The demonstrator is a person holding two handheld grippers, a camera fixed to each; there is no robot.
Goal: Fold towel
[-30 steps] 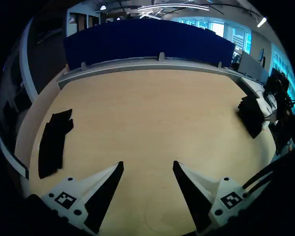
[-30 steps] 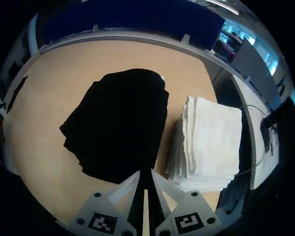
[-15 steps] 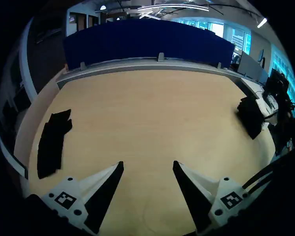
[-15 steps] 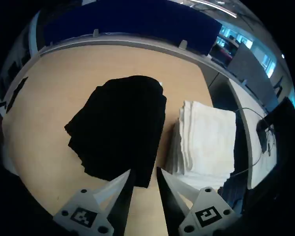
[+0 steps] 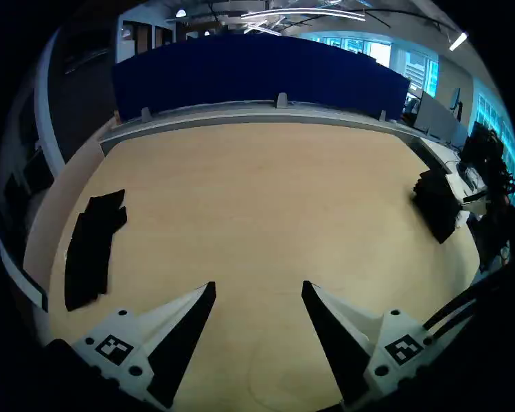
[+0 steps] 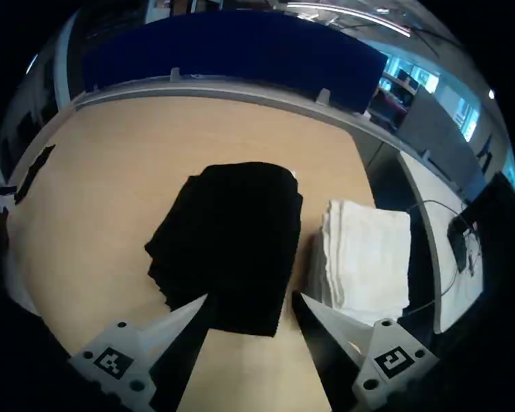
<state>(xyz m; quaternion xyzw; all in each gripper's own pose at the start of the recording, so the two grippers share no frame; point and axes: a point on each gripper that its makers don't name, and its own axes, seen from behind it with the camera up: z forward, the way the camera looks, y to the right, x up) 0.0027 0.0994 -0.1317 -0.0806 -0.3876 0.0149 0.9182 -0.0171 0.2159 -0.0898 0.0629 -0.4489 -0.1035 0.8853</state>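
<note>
Towels, right gripper view: a stack of black towels (image 6: pixel 230 240) lies flat on the table (image 6: pixel 99 206), folded to a rough rectangle with soft rounded corners and stepped layers along its left edge. The fabric is matte and so dark that no weave can be made out. Just beside it, on its right, sits a stack of white towels (image 6: pixel 364 257), squarer, with a nubby terry face and many thin layers showing along its near and left sides. A narrow gap separates the two stacks.

Right gripper (image 6: pixel 250 296): jaws spread wide, grasping nothing. The pale wedge-shaped fingers (image 6: pixel 182 319) taper to dark tips over the near edge of the black stack; whether they touch it cannot be told. Each finger carries a square black-and-white marker tag (image 6: pixel 112 362).

Left gripper (image 5: pixel 258 283): jaws likewise released and empty, above bare tabletop. A long, rumpled strip of black cloth (image 5: pixel 93 250) lies well apart at the left of the table, and a dark folded pile (image 5: pixel 438 206) sits near the right edge.

Surface: light wood-grain laminate, smooth, broad. A grey rail (image 5: pixel 257 113) runs along the far edge, with a deep blue partition (image 5: pixel 257 69) standing behind it.

Room: open office, strip ceiling lights (image 5: pixel 302 12), bright windows (image 5: pixel 422 69) at the right. A pale side desk (image 6: pixel 456 275) with a thin cable stands beyond the white stack.
</note>
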